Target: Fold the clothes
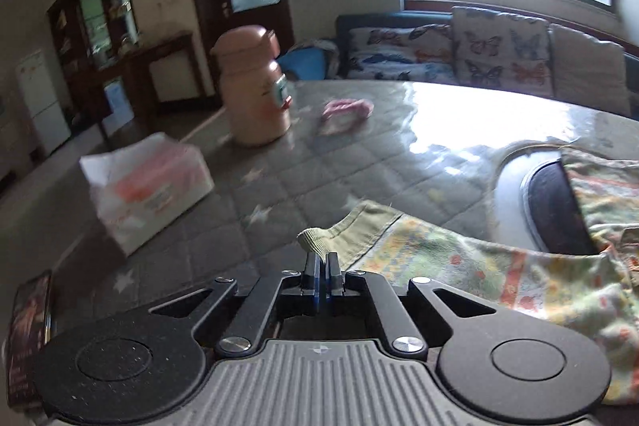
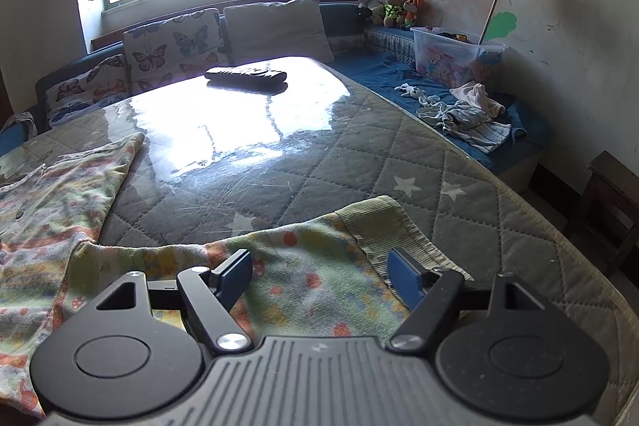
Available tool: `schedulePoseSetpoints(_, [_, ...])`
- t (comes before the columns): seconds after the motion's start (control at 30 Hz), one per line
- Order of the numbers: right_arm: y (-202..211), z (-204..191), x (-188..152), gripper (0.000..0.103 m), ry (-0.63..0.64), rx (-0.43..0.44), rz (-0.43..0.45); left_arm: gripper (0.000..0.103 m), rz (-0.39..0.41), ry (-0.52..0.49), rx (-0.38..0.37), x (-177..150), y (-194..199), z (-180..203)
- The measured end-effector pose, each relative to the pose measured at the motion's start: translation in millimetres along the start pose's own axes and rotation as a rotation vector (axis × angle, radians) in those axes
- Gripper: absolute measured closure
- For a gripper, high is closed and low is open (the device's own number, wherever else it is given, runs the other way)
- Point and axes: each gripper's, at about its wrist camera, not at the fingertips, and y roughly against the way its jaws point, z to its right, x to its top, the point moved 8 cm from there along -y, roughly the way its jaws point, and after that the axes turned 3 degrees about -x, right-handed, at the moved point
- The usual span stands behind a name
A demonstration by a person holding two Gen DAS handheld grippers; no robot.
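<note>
A floral child's garment with green ribbed cuffs lies on the quilted grey table. My left gripper is shut on one ribbed cuff, which sticks up between the fingertips. In the right wrist view the same garment spreads across the left, and one limb with a ribbed cuff lies flat under my right gripper. The right gripper is open, its blue pads on either side of that limb, just above the cloth. A white and black object lies partly under the garment.
A pink flask, a tissue pack and a small pink item stand on the table's left part. A black remote lies at the far end. A sofa with cushions, loose clothes and a toy bin border the table.
</note>
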Motion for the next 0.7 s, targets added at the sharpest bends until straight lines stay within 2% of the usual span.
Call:
schedulePoseSetpoints(0.13, [0,0,0,0.026,0.016,0.003,-0.006,0.103,-0.016,0.027,0.017,-16,10,-8])
schedulePoseSetpoints(0.2, [-2,-1,0,0.025,0.029,0.004,-0.007,0.103,-0.019,0.008,0.061,-20,10,-15])
schedulePoseSetpoints(0.27, [-6,-2,1,0.021,0.044,0.006,-0.007,0.103,-0.041,0.017,0.060,-21,6,-22])
schedulePoseSetpoints(0.33, [-7,-3,2,0.021,0.047,0.005,-0.005,0.103,-0.058,0.024,0.054,-20,3,-25])
schedulePoseSetpoints(0.4, [-7,-4,2,0.021,0.042,0.008,-0.006,0.102,-0.038,0.002,0.043,-14,8,-20])
schedulePoseSetpoints(0.53, [2,-11,1,0.022,0.036,0.043,-0.010,0.100,-0.011,-0.055,-0.065,-6,22,13])
schedulePoseSetpoints(0.7, [21,-36,2,0.022,0.077,0.118,0.007,0.097,0.022,-0.202,-0.230,-5,32,82])
